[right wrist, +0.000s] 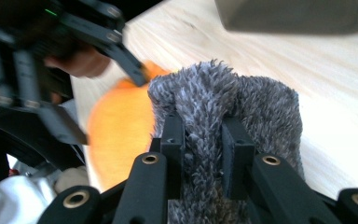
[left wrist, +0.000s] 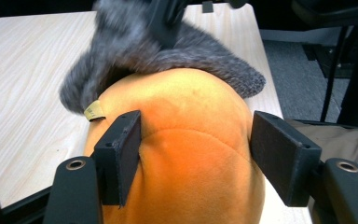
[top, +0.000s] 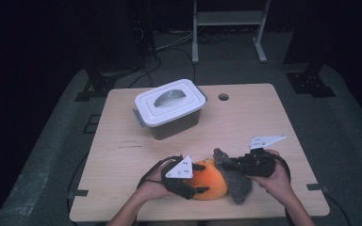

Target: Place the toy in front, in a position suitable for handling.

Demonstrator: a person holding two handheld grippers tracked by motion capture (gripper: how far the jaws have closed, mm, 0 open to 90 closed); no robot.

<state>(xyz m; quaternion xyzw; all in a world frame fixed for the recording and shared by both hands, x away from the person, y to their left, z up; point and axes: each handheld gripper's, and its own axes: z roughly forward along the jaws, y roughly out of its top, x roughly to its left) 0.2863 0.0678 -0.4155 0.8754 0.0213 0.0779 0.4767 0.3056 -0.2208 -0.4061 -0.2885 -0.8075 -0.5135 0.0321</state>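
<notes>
A: How is the orange plush (top: 212, 183) held, and where is it?

B: It is set on the table (top: 254, 122) on the person's side of the white-lidded box (top: 179, 125), well apart from it. It is straddled by the left gripper (top: 201, 179). In the left gripper view one pad (left wrist: 128, 149) is seen pressed into the plush and the other is laid against its far flank, so a grip across its width is judged, though a light one.

A: And the grey fleece cover (top: 239, 186)?

B: It is draped over the end of the plush that is turned away from the left gripper, farther from the box than the plush's top. A pinched ridge of it is clamped between the closed jaws of the right gripper (top: 231, 165).

A: Which relation is the coming move likely to be governed by?

B: The cover lies straight ahead of the left gripper, past the dome of the plush, and the right hand is the nearer one. The cover's long axis is laid across the plush, so a pull along the plush is judged to be called for.

A: Materials?

B: The plush is rounded, seamed and short-napped, with a small tan tag. The cover is shaggy, soft and limp, with a knitted band at one edge. The box is hard plastic.
</notes>
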